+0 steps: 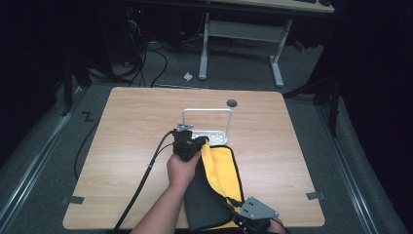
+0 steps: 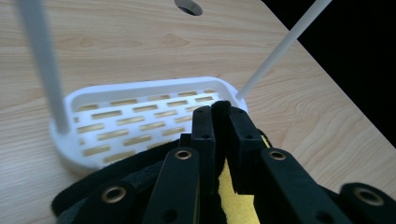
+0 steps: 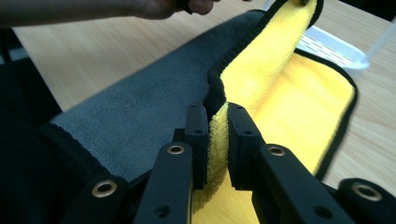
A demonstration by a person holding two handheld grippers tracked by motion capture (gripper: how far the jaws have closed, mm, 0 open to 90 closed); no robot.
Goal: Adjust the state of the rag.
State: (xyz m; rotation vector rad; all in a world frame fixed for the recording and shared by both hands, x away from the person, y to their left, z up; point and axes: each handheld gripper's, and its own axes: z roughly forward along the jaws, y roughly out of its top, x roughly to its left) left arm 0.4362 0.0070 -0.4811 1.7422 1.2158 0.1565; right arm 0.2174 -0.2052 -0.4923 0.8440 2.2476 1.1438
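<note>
A cloth [image 1: 221, 170], yellow on one face and grey on the other with black edging, lies on the near middle of the wooden table [image 1: 131, 146]. My left gripper [image 1: 197, 143] is shut on the cloth's far edge and holds it raised next to a white slotted rack [image 1: 214, 135]. In the left gripper view the black trim sits between the jaws of that gripper [image 2: 220, 109], just before the rack [image 2: 140, 119]. My right gripper [image 1: 237, 214] at the table's near edge is shut on the near edge; a yellow fold [image 3: 280, 93] is pinched in its jaws [image 3: 217, 114].
The rack carries a tall white wire hoop [image 1: 207, 111]. A round hole [image 1: 232, 103] sits in the table behind it. Cable [image 1: 146, 175] trails from the left gripper to the near left. A white desk frame [image 1: 241, 34] stands on the floor beyond.
</note>
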